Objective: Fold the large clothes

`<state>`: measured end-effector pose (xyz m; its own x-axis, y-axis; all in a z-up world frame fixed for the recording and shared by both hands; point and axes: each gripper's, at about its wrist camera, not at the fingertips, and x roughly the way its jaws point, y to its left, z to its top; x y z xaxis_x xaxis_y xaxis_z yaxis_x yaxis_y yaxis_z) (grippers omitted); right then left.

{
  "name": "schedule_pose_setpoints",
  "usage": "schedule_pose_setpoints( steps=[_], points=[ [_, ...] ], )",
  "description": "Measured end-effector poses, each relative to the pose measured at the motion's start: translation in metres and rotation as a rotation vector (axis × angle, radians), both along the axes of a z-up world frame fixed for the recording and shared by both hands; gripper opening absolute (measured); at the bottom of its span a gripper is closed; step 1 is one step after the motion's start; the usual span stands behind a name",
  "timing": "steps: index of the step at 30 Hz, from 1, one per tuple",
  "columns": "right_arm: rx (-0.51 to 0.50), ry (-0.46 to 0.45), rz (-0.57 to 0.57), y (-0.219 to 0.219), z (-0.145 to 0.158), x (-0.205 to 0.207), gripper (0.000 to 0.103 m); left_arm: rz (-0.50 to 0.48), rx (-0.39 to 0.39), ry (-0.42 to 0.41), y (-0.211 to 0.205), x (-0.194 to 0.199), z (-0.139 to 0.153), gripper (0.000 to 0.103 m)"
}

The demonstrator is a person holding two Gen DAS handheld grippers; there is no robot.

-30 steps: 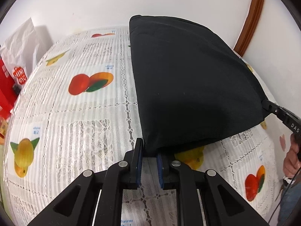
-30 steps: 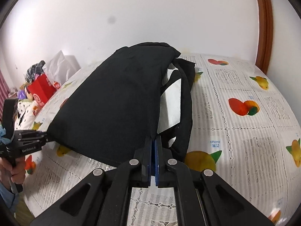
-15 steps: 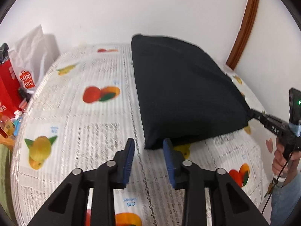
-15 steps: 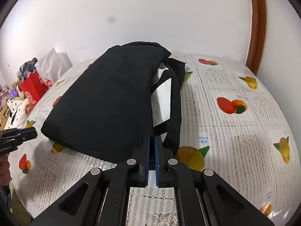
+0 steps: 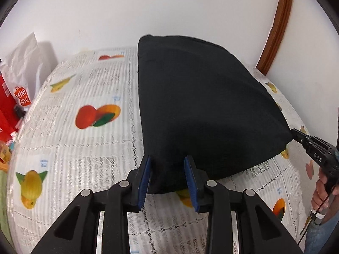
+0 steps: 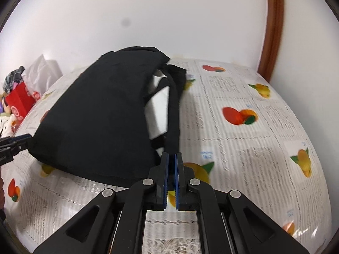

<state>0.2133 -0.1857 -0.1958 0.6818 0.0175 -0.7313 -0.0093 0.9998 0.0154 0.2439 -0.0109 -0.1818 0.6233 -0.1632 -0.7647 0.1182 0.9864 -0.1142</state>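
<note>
Between your tongs: folded black garment (image 5: 203, 110) on the desk (image 5: 84, 148).
Left tongs (image 5: 167, 175) released astride its near corner; right tongs (image 6: 171, 169) clenched on the opposite corner.

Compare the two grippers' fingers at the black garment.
The left gripper has its fingers spread, the black garment's corner lying loose between them; the right gripper has its fingers shut on the garment's other near corner. The left sits at a plain folded edge, the right near the dangling straps. Both have blue pads and point down.
</note>
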Motion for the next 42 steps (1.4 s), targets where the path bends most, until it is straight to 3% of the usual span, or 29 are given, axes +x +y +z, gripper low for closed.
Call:
schedule_pose_setpoints(
  steps=[10, 12, 14, 16, 17, 22, 30, 34, 42],
  points=[
    [0.015, 0.011, -0.042, -0.003, 0.012, -0.006, 0.008, 0.04, -0.002, 0.002, 0.001, -0.005, 0.005, 0.031],
    [0.015, 0.013, -0.053, 0.001, 0.018, -0.01, 0.009, 0.052, -0.001, -0.01, 0.002, -0.011, 0.01, 0.039],
    [0.028, 0.009, -0.052, 0.006, 0.025, -0.015, 0.019, 0.065, 0.004, -0.029, 0.003, -0.02, 0.018, 0.042],
    [0.032, 0.008, -0.049, 0.012, 0.034, -0.021, 0.049, 0.075, 0.013, -0.044, 0.004, -0.028, 0.025, 0.045],
    [0.026, 0.001, -0.045, 0.016, 0.04, -0.026, 0.055, 0.083, 0.018, -0.055, 0.004, -0.034, 0.029, 0.048],
    [0.017, -0.043, -0.068, 0.028, 0.069, -0.054, 0.068, 0.094, 0.002, -0.11, 0.004, -0.065, 0.051, 0.058],
    [-0.027, -0.09, -0.124, 0.035, 0.099, -0.112, 0.074, 0.123, 0.036, -0.221, -0.005, -0.126, 0.081, 0.078],
    [-0.05, -0.142, -0.156, 0.036, 0.111, -0.145, 0.095, 0.132, 0.062, -0.249, -0.011, -0.15, 0.089, 0.084],
    [-0.076, -0.171, -0.189, 0.034, 0.125, -0.185, 0.103, 0.135, 0.099, -0.304, -0.023, -0.188, 0.104, 0.093]
  ],
)
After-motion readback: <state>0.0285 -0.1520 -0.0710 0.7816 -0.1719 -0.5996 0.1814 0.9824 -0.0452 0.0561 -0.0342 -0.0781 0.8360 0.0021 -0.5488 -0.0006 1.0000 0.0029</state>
